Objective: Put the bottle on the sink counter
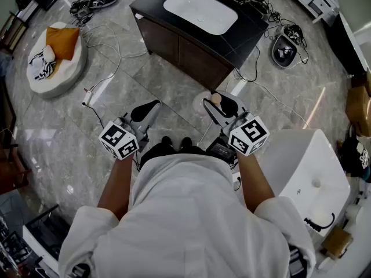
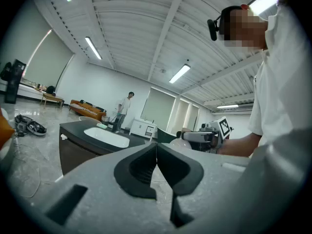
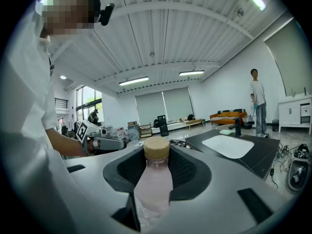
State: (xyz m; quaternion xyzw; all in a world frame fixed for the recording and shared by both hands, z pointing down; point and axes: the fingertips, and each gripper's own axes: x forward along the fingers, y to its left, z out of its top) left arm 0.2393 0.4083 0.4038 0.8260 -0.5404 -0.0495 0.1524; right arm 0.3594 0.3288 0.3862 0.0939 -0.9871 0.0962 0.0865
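Right claw [image 3: 157,165]: clamped on the pink bottle [image 3: 154,191].
Left claw [image 2: 157,155]: jaws together, empty.
Bottle: in right claw, over the floor, near side of the dark desk [image 1: 243,33].
Sink [image 1: 200,10]: white, set in the desk.

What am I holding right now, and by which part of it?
The right gripper holds a pink bottle by its body, below the cap. The left gripper is shut and empty.

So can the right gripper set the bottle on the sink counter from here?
Probably not yet: the right gripper, shut on the bottle, is short of the sink counter. Only open floor lies between, so stepping forward should do it.
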